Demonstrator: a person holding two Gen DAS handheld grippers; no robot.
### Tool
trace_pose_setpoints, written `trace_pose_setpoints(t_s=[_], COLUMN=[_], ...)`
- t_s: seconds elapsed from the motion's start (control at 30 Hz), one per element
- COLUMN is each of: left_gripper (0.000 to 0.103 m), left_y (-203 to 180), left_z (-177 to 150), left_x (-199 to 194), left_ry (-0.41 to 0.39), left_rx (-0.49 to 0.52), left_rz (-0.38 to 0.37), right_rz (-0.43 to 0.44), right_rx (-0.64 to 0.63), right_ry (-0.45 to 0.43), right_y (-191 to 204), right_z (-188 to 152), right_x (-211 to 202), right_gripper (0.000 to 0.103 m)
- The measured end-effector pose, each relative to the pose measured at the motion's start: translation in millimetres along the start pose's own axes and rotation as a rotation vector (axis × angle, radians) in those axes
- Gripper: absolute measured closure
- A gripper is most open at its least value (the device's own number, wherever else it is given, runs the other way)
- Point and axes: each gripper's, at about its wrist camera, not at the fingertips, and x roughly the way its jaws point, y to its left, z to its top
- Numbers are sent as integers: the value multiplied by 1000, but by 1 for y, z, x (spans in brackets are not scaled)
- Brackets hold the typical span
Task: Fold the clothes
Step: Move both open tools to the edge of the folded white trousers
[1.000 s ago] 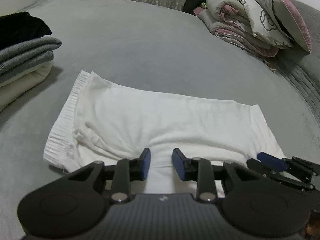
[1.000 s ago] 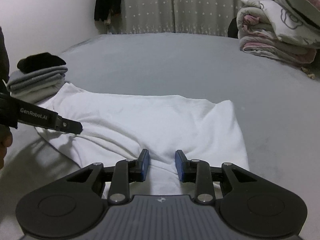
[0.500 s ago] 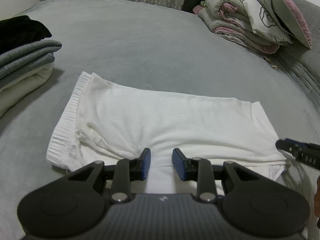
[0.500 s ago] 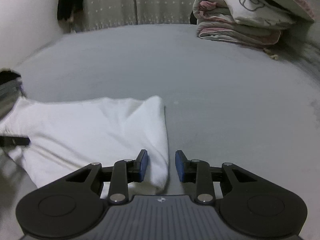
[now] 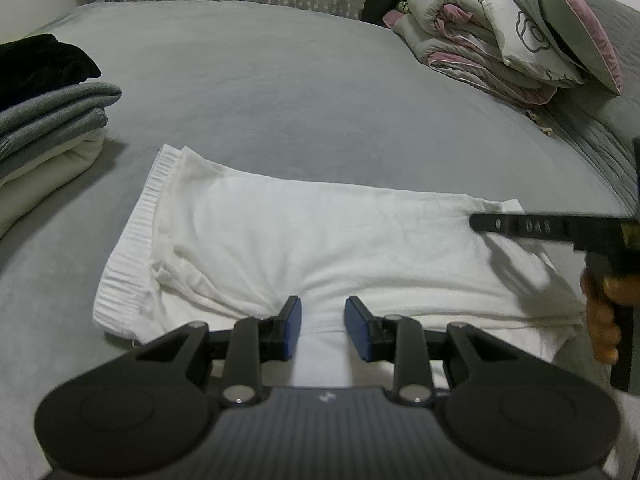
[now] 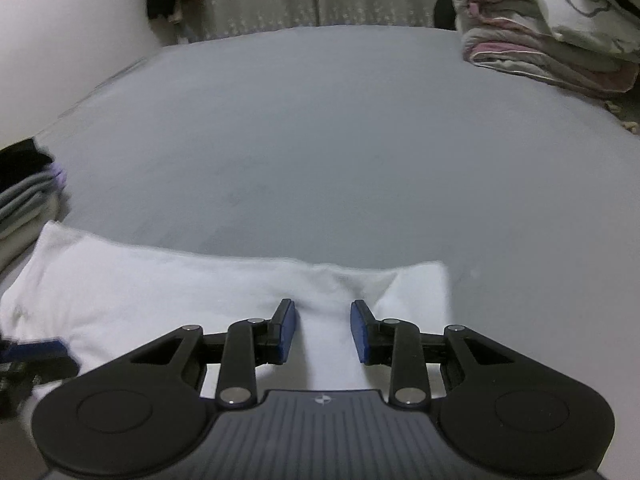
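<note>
A white garment point(image 5: 320, 248) lies folded in a long flat strip on the grey bed, its ribbed hem at the left end. My left gripper point(image 5: 323, 326) is open and empty above the garment's near edge at the middle. My right gripper point(image 6: 323, 330) is open and empty over the garment's right end point(image 6: 224, 300). In the left wrist view the right gripper point(image 5: 560, 228) shows from the side, above the garment's right end. In the right wrist view a finger of the left gripper point(image 6: 36, 350) shows at the left edge.
A stack of folded clothes point(image 5: 44, 120), black on top, then grey and white, lies on the bed left of the garment. A pile of quilts and pillows point(image 5: 508, 40) sits at the far right. The grey bed point(image 5: 280, 92) stretches beyond the garment to a curtain.
The right gripper swung out past the garment's right end, then came back over that end. The left gripper has stayed in place. The garment has not moved.
</note>
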Motion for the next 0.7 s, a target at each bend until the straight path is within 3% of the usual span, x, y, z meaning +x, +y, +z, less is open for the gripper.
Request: trace_pose_setpoints(t_s=[0.17, 0.27, 0.43, 0.63, 0.7], left_gripper=[76, 75, 64, 64, 64], left_y=[2, 3, 2, -4, -4], left_z=[0, 1, 1, -1, -1], left_x=[-1, -1, -2, -2, -2], left_ry=[4, 7, 6, 0, 1], left_rx=[-6, -6, -9, 13, 9], left_rz=[-8, -17, -40, -21, -23], right_rz=[-75, -61, -37, 45, 25], right_rx=[15, 13, 8, -110, -137], right_ry=[-28, -61, -117, -112, -89], right_y=[-17, -12, -5, 54, 63], right_z=[9, 4, -4, -34, -48], right_x=[10, -5, -29, -44, -41], right_gripper=[73, 72, 72, 72, 72])
